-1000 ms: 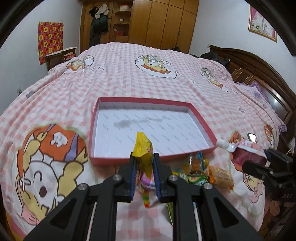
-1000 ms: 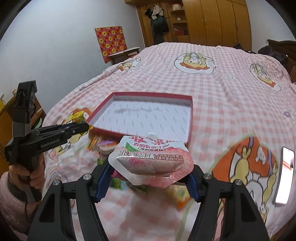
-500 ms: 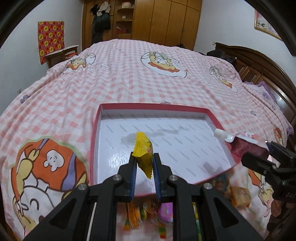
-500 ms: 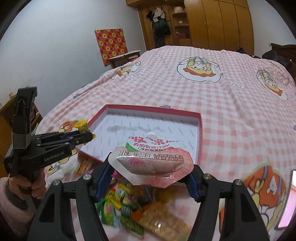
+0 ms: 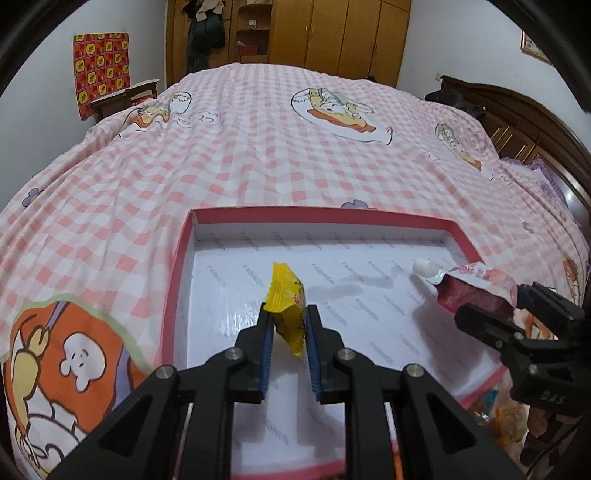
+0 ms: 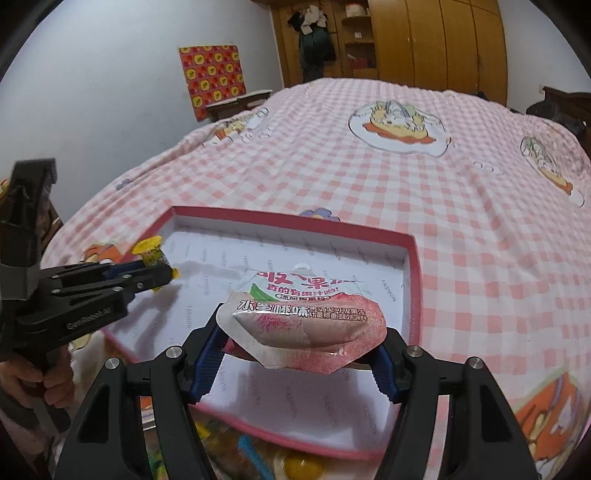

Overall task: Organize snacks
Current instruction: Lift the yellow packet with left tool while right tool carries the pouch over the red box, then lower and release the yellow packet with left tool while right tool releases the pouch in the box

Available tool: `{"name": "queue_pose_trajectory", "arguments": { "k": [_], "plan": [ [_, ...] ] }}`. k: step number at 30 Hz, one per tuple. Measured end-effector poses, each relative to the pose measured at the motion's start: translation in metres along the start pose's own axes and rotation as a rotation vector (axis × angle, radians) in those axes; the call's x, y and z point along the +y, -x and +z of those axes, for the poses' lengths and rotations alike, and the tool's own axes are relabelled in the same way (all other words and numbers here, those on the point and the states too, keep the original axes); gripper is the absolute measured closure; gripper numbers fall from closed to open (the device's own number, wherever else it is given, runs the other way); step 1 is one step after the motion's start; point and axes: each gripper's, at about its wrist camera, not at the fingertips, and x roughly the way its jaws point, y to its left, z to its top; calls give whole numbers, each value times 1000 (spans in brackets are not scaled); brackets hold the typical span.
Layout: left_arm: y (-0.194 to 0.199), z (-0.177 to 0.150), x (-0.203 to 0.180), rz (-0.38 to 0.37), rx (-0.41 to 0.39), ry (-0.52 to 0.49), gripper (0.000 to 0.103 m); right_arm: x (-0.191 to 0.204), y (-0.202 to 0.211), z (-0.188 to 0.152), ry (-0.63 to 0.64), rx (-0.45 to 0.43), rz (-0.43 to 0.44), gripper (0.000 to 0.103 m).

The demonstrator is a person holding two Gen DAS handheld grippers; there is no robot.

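Observation:
A shallow pink box [image 5: 183, 258] with a white inside lies on the bed, also in the right wrist view [image 6: 413, 266]. My left gripper [image 5: 288, 319] is shut on a small yellow snack packet [image 5: 286, 297] and holds it above the box's left half; it shows in the right wrist view [image 6: 162, 271]. My right gripper [image 6: 301, 338] is shut on a pink peach jelly pouch [image 6: 303, 314] with a white cap, held above the box's right half; the pouch shows in the left wrist view [image 5: 469, 286].
Loose snack packets [image 6: 258, 458] lie on the pink checked bedspread [image 5: 258, 147] in front of the box's near wall. A dark wooden headboard [image 5: 517, 118] stands at the right. Wardrobes [image 5: 332, 33] and a small side table [image 5: 122, 98] are beyond the bed.
Both grippers moved forward with their snacks, from above the loose pile to over the inside of the box. The pile has slid under the near edge of view.

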Motion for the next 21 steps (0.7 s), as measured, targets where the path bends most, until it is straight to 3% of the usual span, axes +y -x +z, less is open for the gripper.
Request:
{"name": "queue_pose_trajectory", "arguments": {
  "k": [6,11,13,21],
  "plan": [
    [-16,1,6,25,21,-1,86,-11,-19,-4,-29,29,4,34],
    [-21,-1,2,48,16,-29,86,-16,-26,-4,-10,50,-42,34],
    [-22,-2,2,42,19,-24,86,-15,-27,-4,14,59,-91,34],
    [-18,-7,2,6,58,9,86,-12,-27,-16,104,91,-145,34]
  ]
}}
